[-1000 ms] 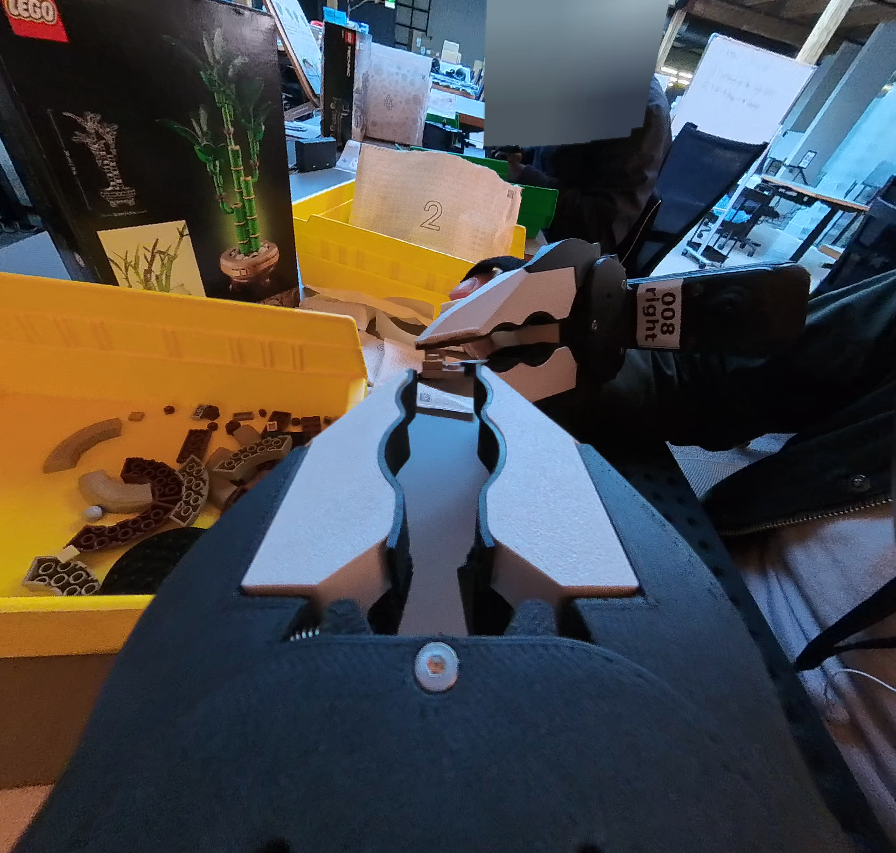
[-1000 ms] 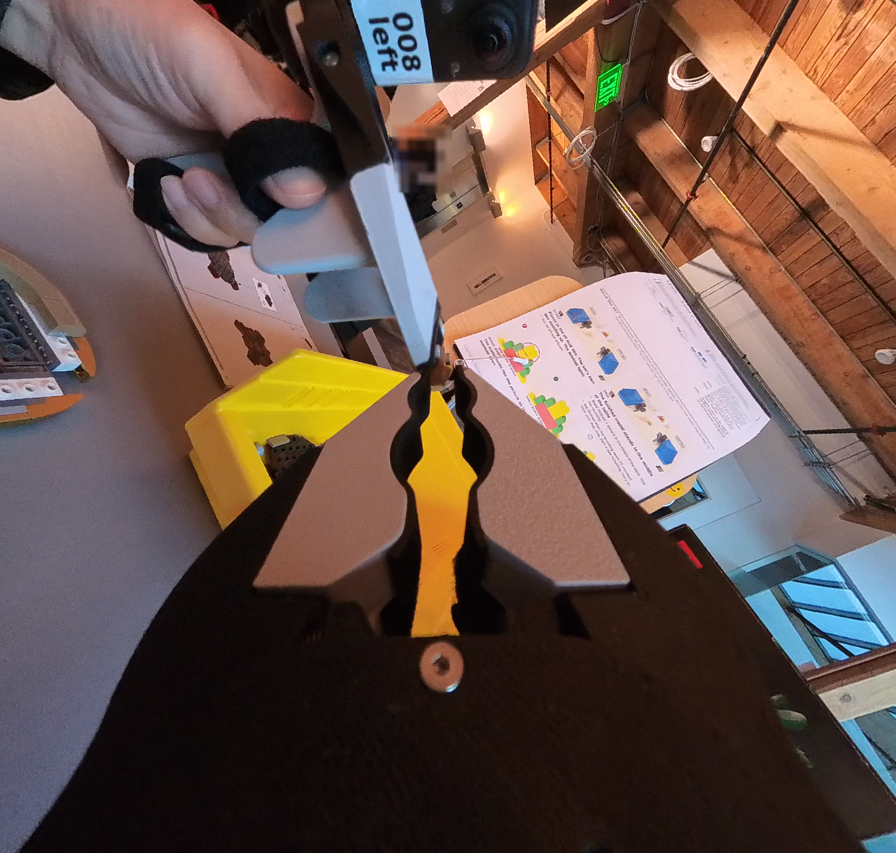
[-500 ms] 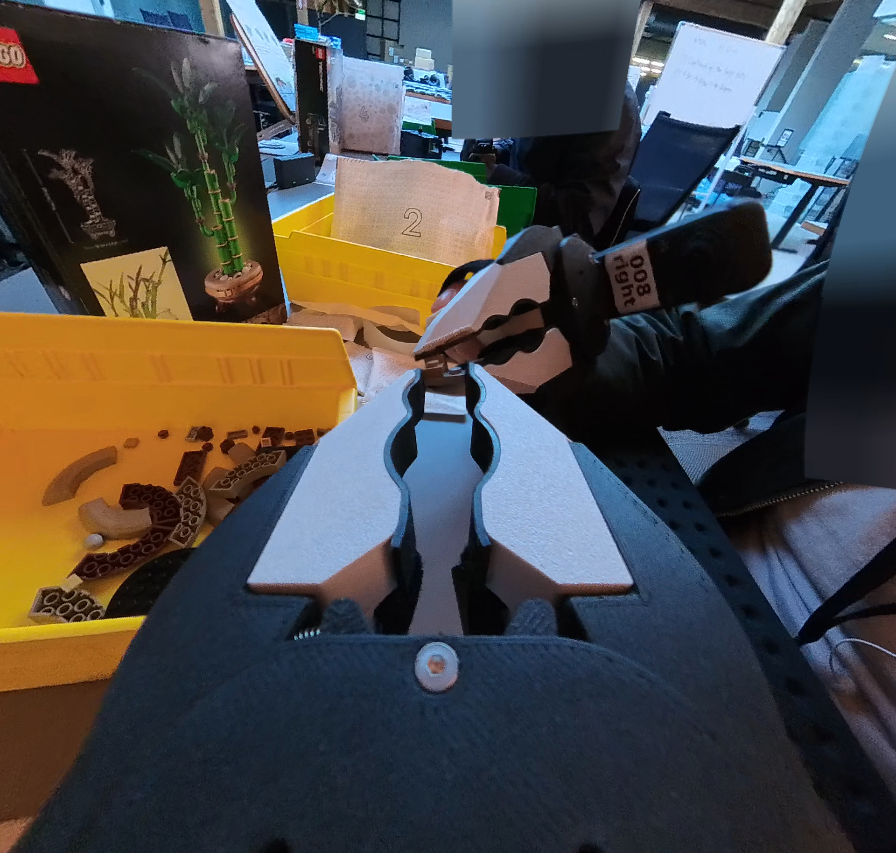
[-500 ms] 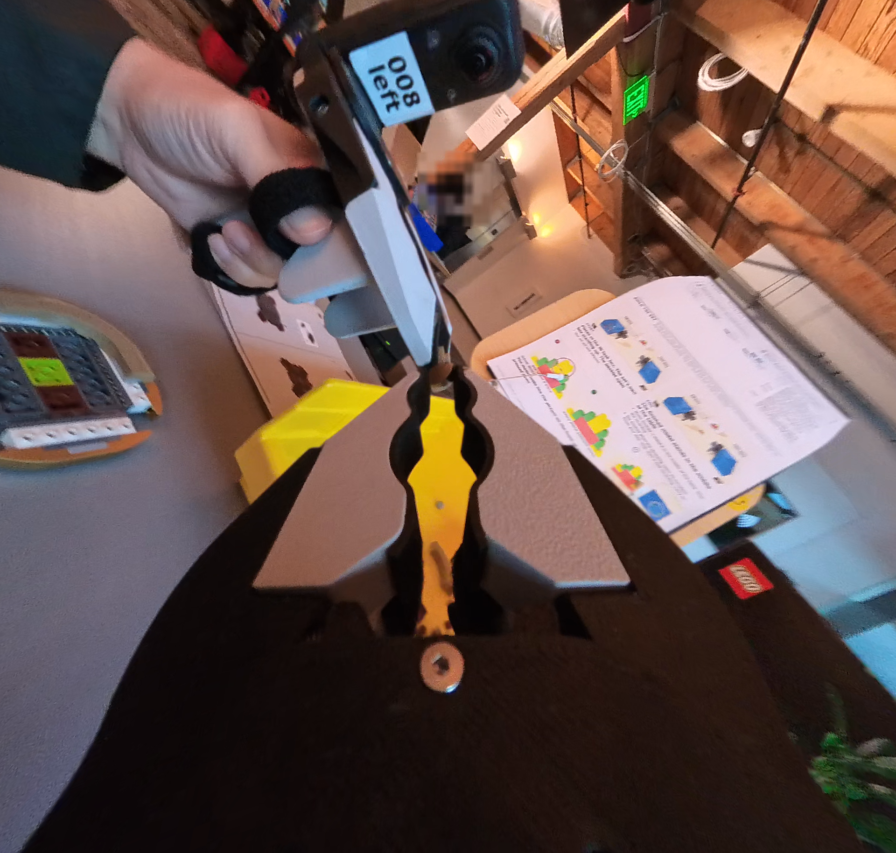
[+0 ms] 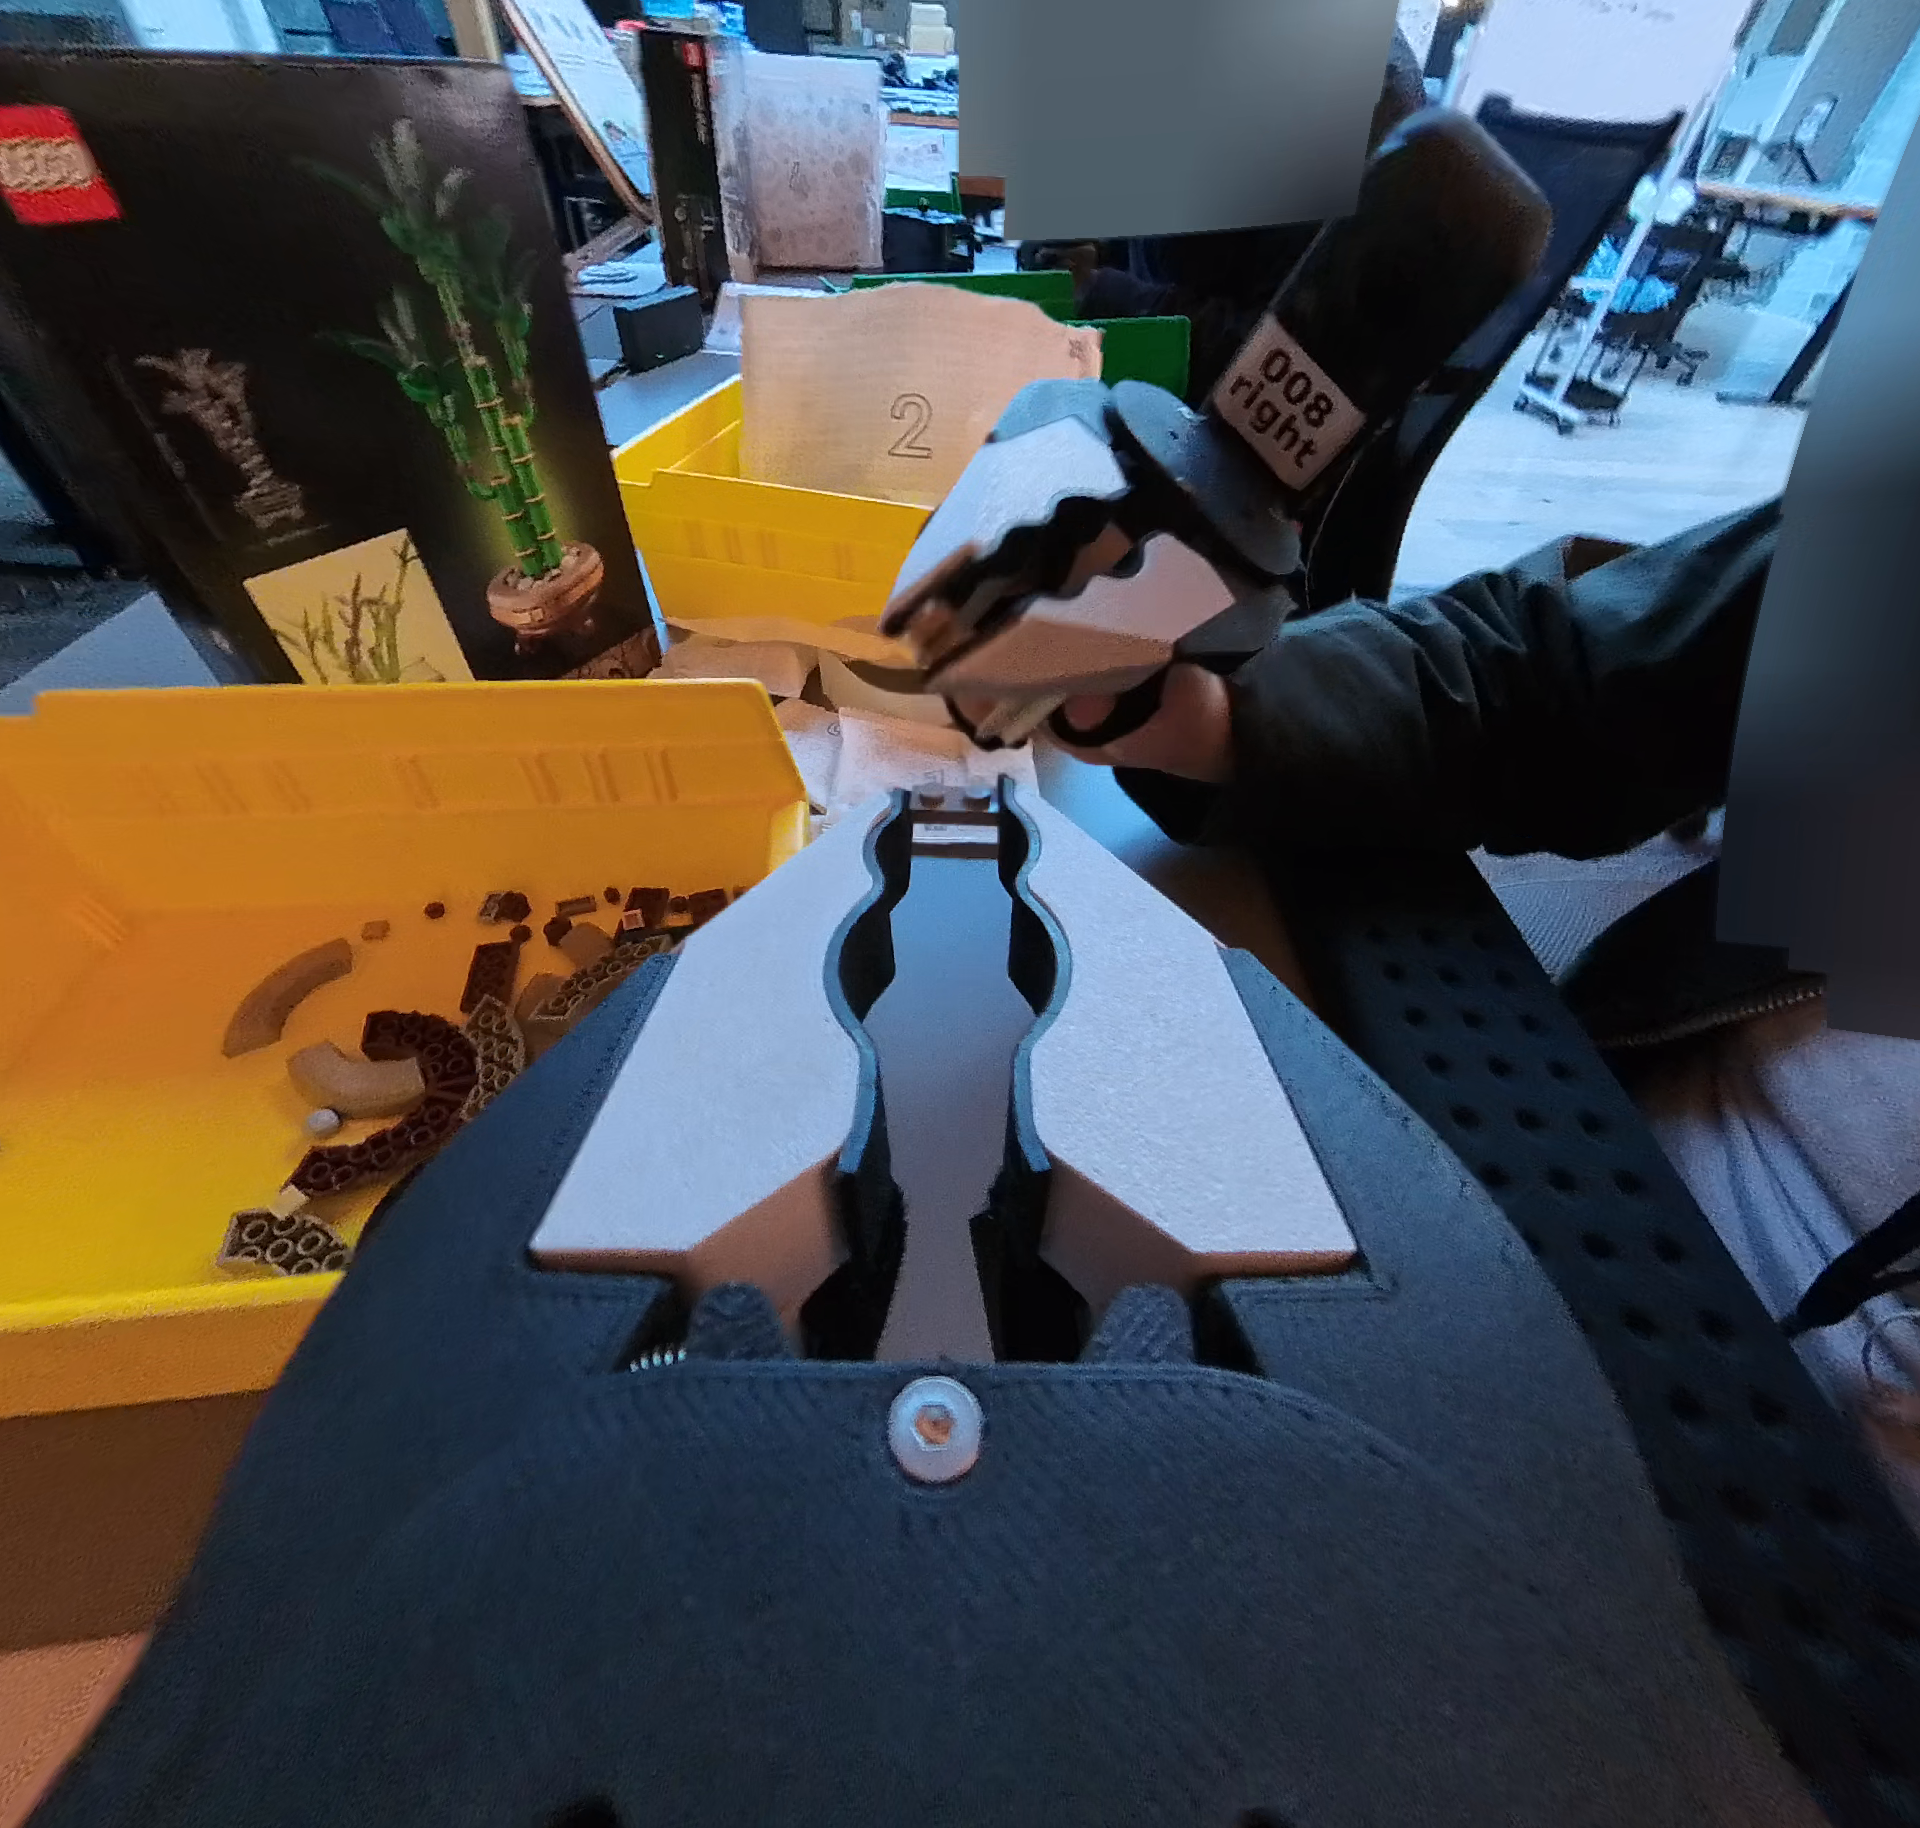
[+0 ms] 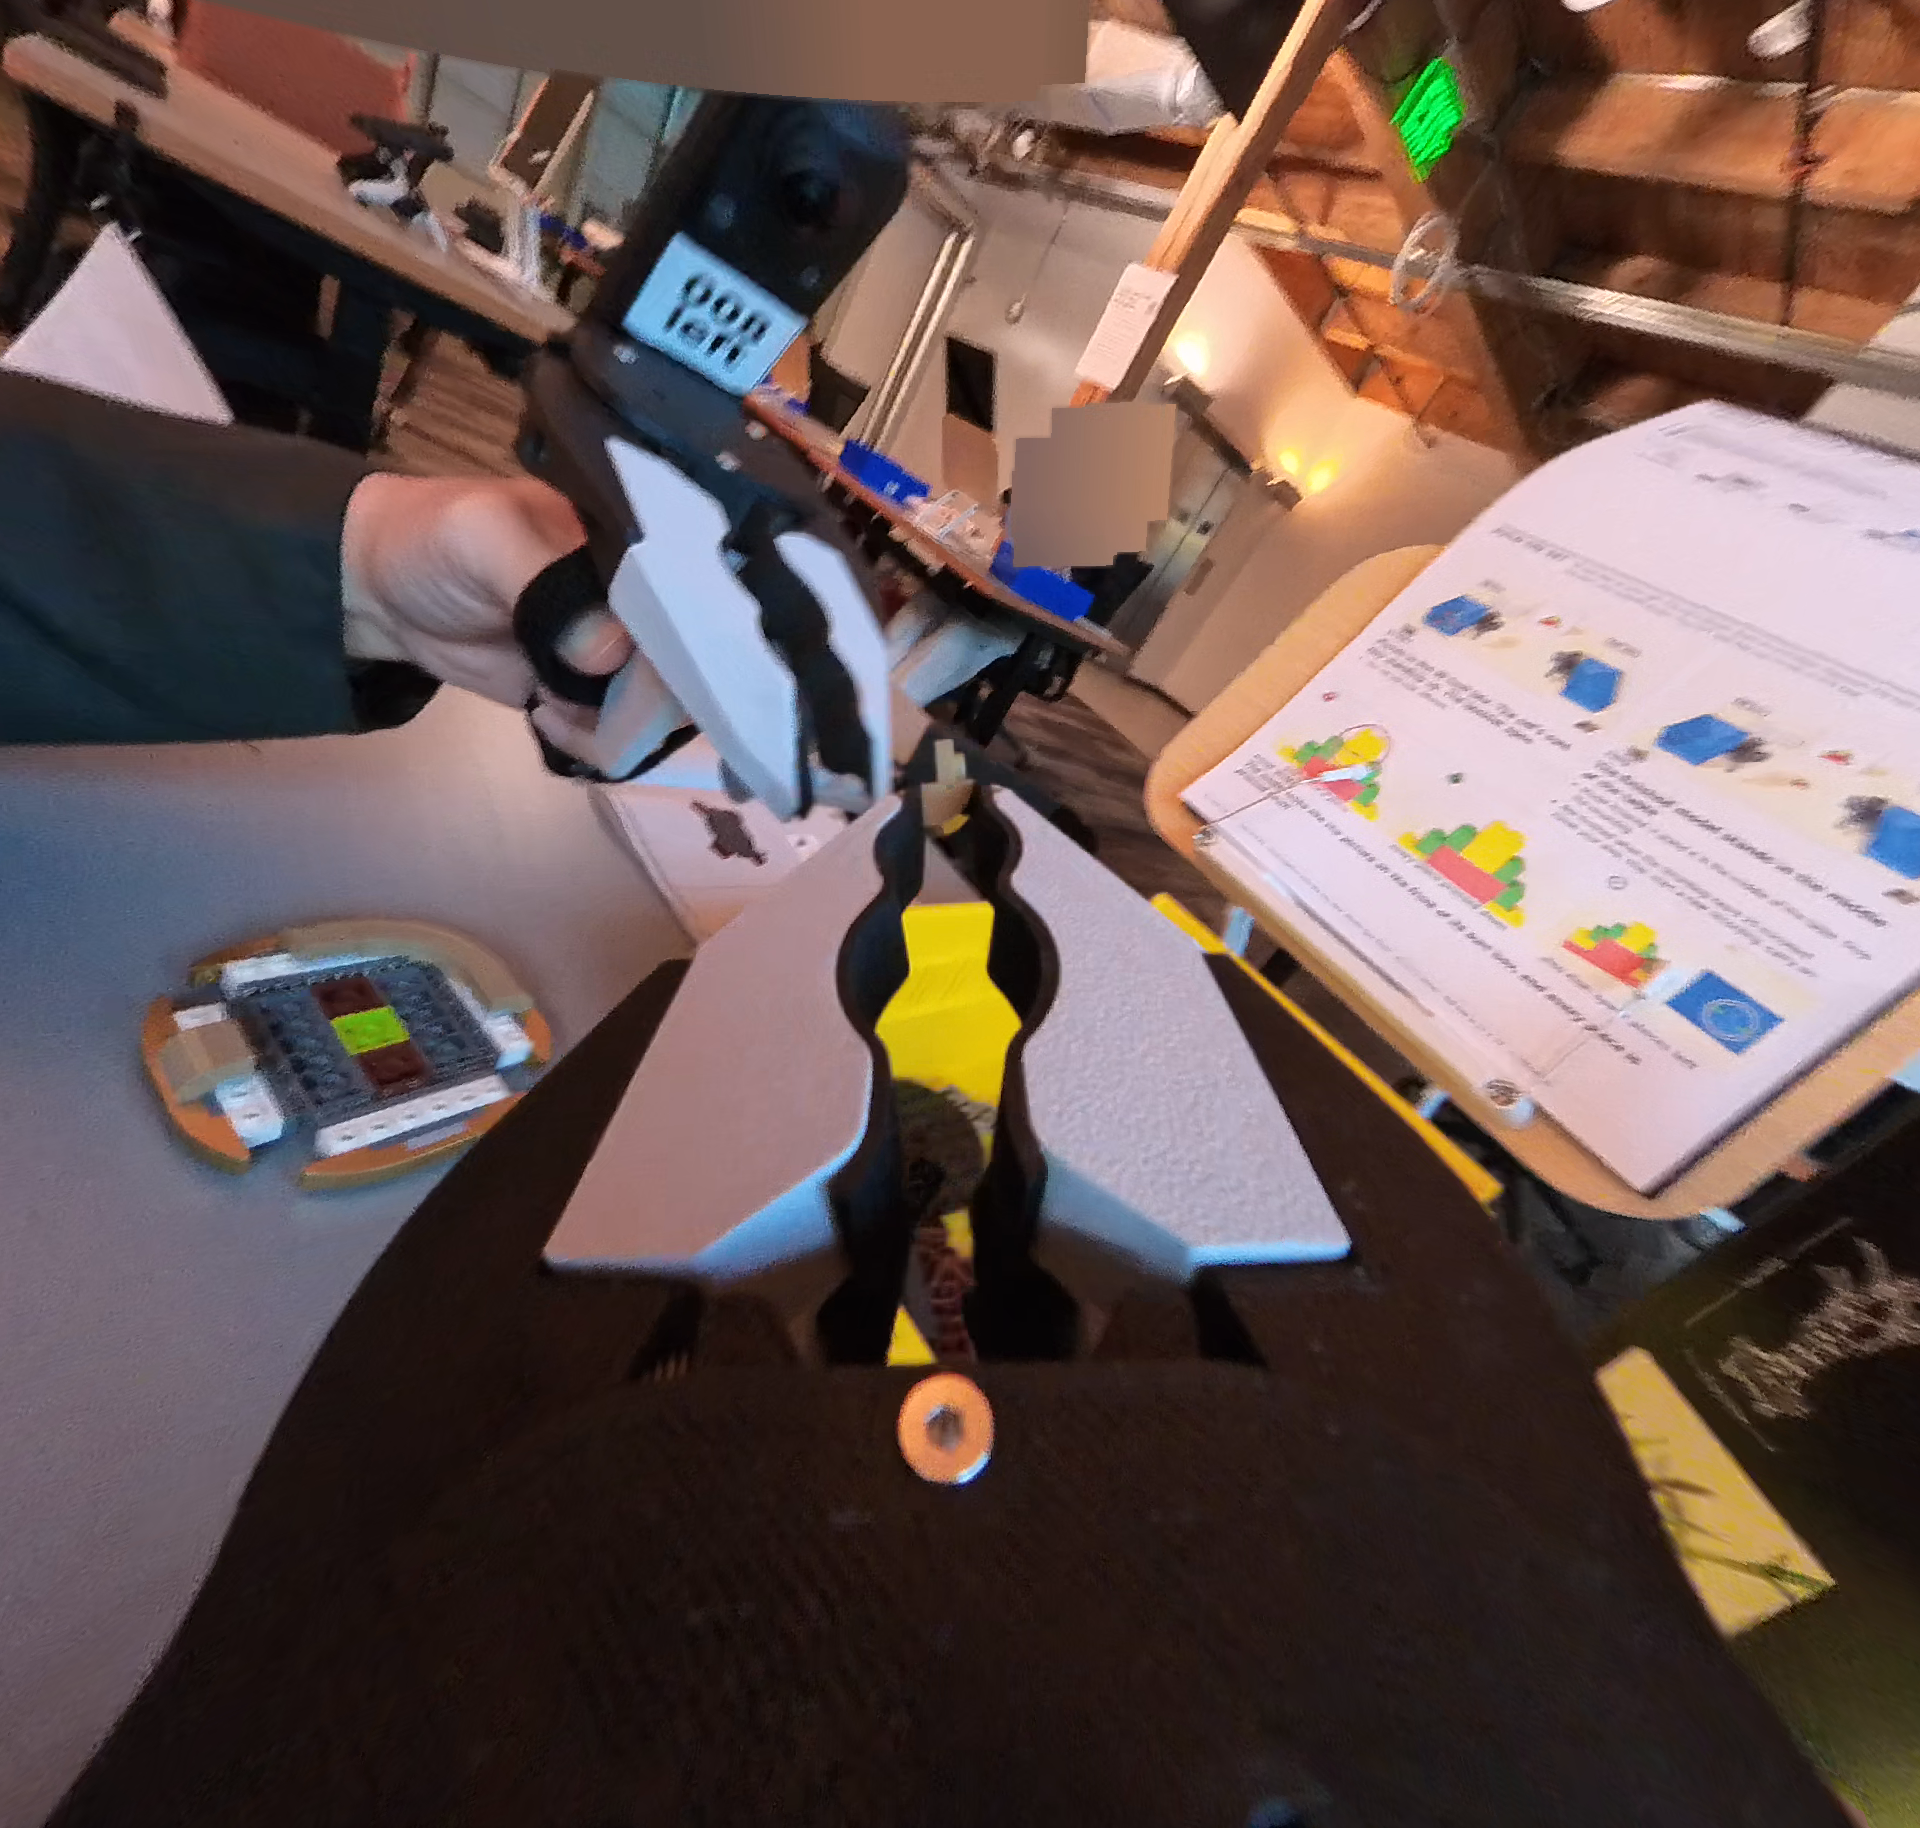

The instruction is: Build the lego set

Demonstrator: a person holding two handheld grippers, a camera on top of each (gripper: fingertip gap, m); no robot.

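My left gripper [image 5: 951, 810] is shut on a small brown lego plate [image 5: 951, 822] with studs on top, held above the table. It also shows in the right wrist view [image 6: 831, 786], held by a hand. My right gripper [image 6: 943, 804] is shut on a tiny tan and dark lego piece [image 6: 945, 781]. In the left wrist view it [image 5: 906, 635] hangs just above and behind the left tips, a small gap apart. The partly built round base [image 6: 343, 1040], with a lime green tile in its middle, lies on the grey table to the left.
A yellow bin [image 5: 416, 802] with several brown and tan curved pieces [image 5: 416, 1061] stands at the left. The lego box [image 5: 312, 376] and a second yellow bin [image 5: 748, 531] with a paper bag stand behind. An instruction sheet on a board [image 6: 1558, 791] leans at the right. My left and right fingertips are right by each other. Left tips and right tips are each some 20 centimetres from the partly built round base [image 6: 343, 1040].
The two grippers met tip to tip earlier and now stand slightly apart. The right gripper has tilted up and swung away, and its view now looks down on the table and the base.
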